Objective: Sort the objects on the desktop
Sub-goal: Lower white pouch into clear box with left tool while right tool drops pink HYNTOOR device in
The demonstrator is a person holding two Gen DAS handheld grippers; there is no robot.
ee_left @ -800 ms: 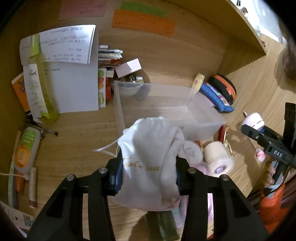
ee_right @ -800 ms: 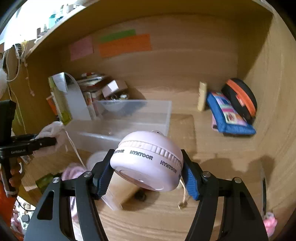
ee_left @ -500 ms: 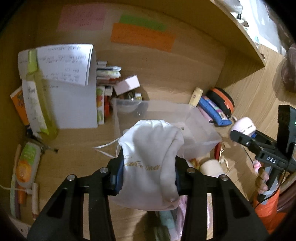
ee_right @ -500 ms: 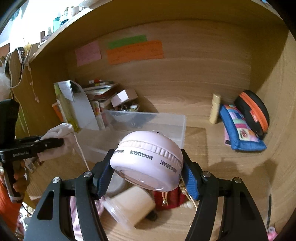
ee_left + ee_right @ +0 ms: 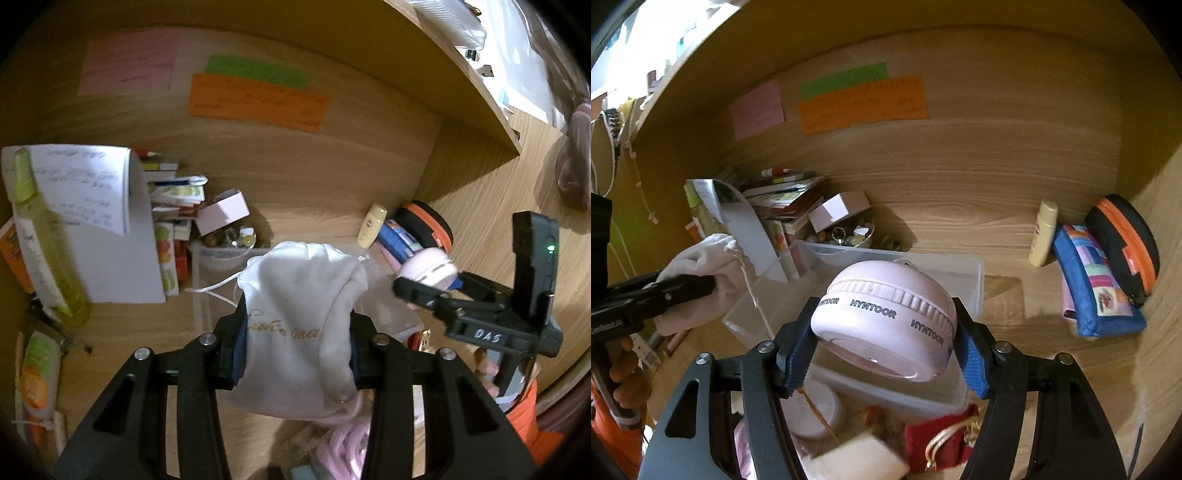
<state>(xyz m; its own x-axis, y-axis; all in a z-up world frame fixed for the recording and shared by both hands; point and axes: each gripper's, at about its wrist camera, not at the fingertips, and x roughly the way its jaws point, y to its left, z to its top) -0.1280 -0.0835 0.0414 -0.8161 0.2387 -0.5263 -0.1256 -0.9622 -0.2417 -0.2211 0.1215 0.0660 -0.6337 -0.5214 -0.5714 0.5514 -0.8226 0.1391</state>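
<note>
The left gripper (image 5: 295, 343) is clamped on a white pouch (image 5: 299, 325) with gold script on its front, its blue pads pressed into the cloth on both sides and a white drawstring trailing off to the left. The pouch hangs above the desk (image 5: 147, 332), in front of a clear bin (image 5: 897, 258) whose near edge it partly hides in the left view. The right gripper (image 5: 886, 339) grips a pale pink round case (image 5: 886, 321) lettered HYNTOOR around its rim, tilted and held above the near part of the bin. In the left view that gripper and case (image 5: 430, 267) sit to the right of the pouch, near it but apart. In the right view the pouch (image 5: 701, 273) sits at the left, over the bin's left end. Below the right gripper lie a red pouch (image 5: 938, 439) with gold cord, a white round tub (image 5: 816, 410) and a blurred pale block. At the back right stand a cream tube (image 5: 1043, 232), a blue patchwork case (image 5: 1097, 284) and a black case with orange trim (image 5: 1123, 243), all close together. At the back left a stack of books (image 5: 783, 195), a small pink box (image 5: 838, 210) and a bowl of trinkets (image 5: 849, 234) crowd beside a sheet of paper (image 5: 81, 184) and a yellow-green bottle (image 5: 40, 236). Pink, green and orange notes (image 5: 864, 103) are stuck on the back wall.
</note>
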